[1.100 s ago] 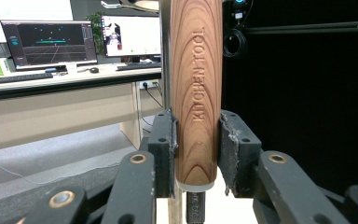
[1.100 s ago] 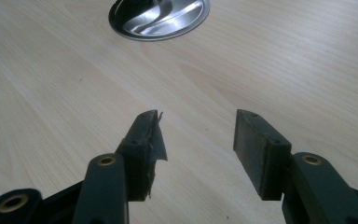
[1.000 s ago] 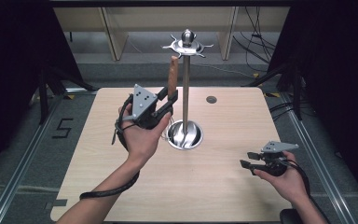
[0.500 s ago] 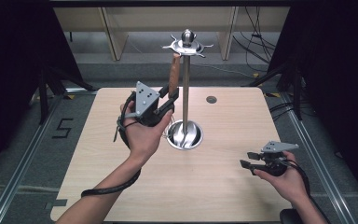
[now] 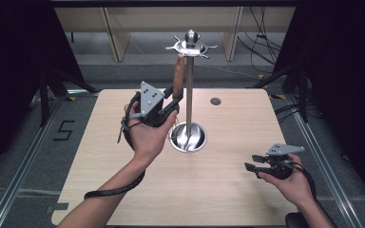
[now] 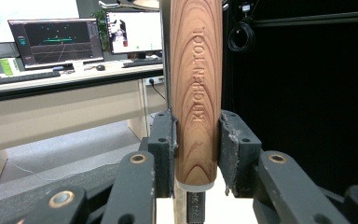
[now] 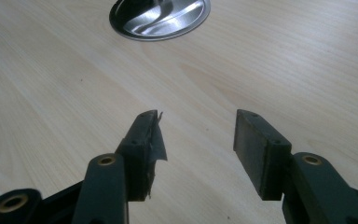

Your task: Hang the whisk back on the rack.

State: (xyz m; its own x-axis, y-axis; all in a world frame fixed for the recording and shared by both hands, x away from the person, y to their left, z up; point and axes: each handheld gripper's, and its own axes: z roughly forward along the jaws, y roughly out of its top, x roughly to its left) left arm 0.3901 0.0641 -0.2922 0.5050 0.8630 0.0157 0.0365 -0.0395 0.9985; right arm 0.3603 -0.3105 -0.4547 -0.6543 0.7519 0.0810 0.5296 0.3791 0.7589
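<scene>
A steel utensil stand (image 5: pixel 189 85) with a hooked crown (image 5: pixel 191 46) rises from a round shiny base (image 5: pixel 188 138) at the table's middle. A kitchen tool with a wooden handle (image 5: pixel 177 78) hangs upright beside the pole, its top at the crown. My left gripper (image 5: pixel 173 102) is shut on the lower part of that handle (image 6: pixel 196 93), stamped "KITCHEN TOOL", with both pads pressed against it. My right gripper (image 5: pixel 251 162) is held low over the table's front right, open, with nothing between its fingers (image 7: pixel 256 144). The stand's base (image 7: pixel 161 17) lies ahead of it.
A small dark round spot (image 5: pixel 215 101) marks the table (image 5: pixel 100 156) behind the stand. Wooden shelving (image 5: pixel 123 33) stands beyond the far edge, and cables (image 5: pixel 261 42) trail on the floor at the back right. A desk with monitors (image 6: pixel 56 42) is behind the handle.
My left gripper has risen slightly with the wooden handle toward the stand's crown. The right gripper has stayed where it was.
</scene>
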